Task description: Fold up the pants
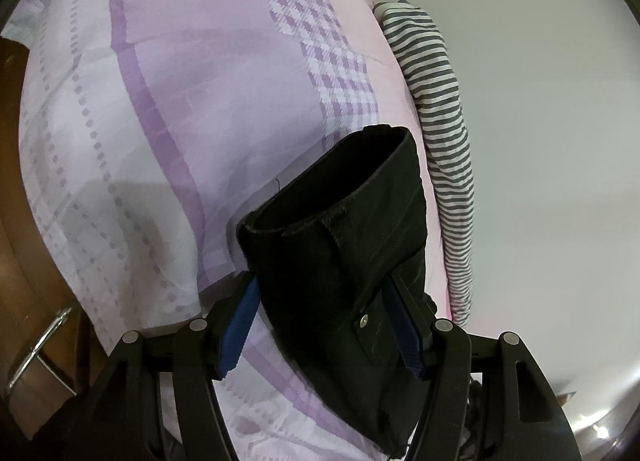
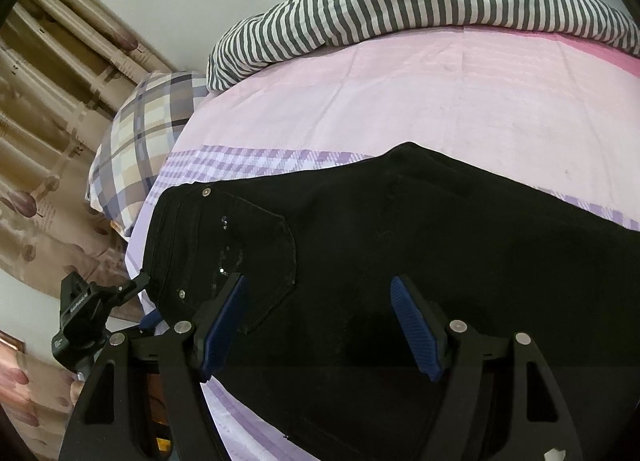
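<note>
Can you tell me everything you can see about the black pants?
The black pants look like dark denim with stitched seams, a back pocket and small silver rivets. They lie spread on the pink and purple bedsheet. The left gripper has the waistband end between its blue pads, where the fabric stands open. The right gripper is open over them.

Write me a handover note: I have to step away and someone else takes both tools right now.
Left tool: its blue pads sit on either side of the waistband end of the black pants; a firm clamp cannot be confirmed.
Right tool: open, over the seat of the pants near the back pocket, holding nothing.
The pants lie spread on the purple-and-pink bedsheet; striped bedding and a plaid pillow sit beyond.
Done: no fold visible.
Left: probably all folds.
</note>
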A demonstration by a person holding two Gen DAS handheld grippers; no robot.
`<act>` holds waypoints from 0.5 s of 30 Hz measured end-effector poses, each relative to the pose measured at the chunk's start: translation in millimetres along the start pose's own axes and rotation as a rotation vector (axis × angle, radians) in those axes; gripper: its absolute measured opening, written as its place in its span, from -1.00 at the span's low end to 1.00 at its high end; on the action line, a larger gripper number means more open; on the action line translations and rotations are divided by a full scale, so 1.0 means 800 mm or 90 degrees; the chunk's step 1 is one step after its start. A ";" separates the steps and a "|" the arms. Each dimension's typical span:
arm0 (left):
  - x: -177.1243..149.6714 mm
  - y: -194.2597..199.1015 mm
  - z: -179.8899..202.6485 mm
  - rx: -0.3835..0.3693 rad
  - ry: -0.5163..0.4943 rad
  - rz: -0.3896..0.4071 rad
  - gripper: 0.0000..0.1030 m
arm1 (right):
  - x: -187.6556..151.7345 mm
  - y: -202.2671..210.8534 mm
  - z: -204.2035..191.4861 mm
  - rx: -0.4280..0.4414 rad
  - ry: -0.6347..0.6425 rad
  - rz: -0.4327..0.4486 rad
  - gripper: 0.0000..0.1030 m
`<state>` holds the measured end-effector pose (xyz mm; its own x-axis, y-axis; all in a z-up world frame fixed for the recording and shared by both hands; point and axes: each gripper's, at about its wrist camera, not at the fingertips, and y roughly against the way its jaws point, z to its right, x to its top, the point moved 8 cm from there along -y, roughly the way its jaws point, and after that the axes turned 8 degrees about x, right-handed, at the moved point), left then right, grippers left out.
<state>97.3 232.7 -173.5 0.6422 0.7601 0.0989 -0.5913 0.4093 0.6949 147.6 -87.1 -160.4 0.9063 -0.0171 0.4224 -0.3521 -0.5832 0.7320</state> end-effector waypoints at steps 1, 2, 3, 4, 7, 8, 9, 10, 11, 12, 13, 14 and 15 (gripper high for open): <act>0.001 0.000 0.000 -0.003 0.002 0.003 0.22 | 0.000 0.001 0.001 0.001 -0.003 0.001 0.40; 0.002 -0.001 0.000 -0.006 0.003 0.004 0.22 | -0.001 0.001 0.002 0.002 -0.006 0.002 0.40; 0.002 -0.001 0.001 -0.009 0.004 0.007 0.22 | -0.002 0.001 0.003 0.003 -0.011 0.004 0.40; 0.003 -0.002 0.000 -0.010 0.004 0.009 0.22 | -0.003 0.002 0.004 0.004 -0.014 0.005 0.40; 0.004 -0.002 0.002 -0.006 -0.005 0.022 0.22 | -0.004 0.002 0.006 0.005 -0.021 0.006 0.40; 0.004 -0.003 0.003 0.003 -0.011 0.026 0.14 | -0.004 0.003 0.006 0.006 -0.022 0.008 0.40; 0.004 -0.004 0.004 0.021 -0.022 0.031 0.05 | -0.004 0.005 0.006 0.007 -0.024 0.010 0.40; 0.004 -0.004 0.004 0.038 -0.032 0.037 -0.11 | -0.004 0.007 0.007 0.007 -0.025 0.012 0.40; 0.004 -0.005 0.005 0.042 -0.038 0.040 -0.21 | -0.005 0.008 0.008 0.007 -0.026 0.015 0.40; 0.004 -0.003 0.008 0.041 -0.042 0.045 -0.29 | -0.005 0.012 0.010 0.007 -0.028 0.018 0.40; 0.004 -0.002 0.011 0.041 -0.047 0.049 -0.42 | -0.006 0.015 0.013 0.006 -0.031 0.021 0.40; 0.004 -0.001 0.014 0.043 -0.054 0.053 -0.46 | -0.007 0.018 0.015 0.005 -0.034 0.024 0.40; 0.004 0.002 0.020 0.047 -0.065 0.059 -0.47 | -0.007 0.022 0.018 0.003 -0.038 0.027 0.40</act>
<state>106.3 228.0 -160.7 0.6347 0.7363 0.2345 -0.6159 0.2987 0.7290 139.9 -109.1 -158.1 0.9027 -0.0904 0.4208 -0.3901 -0.5849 0.7112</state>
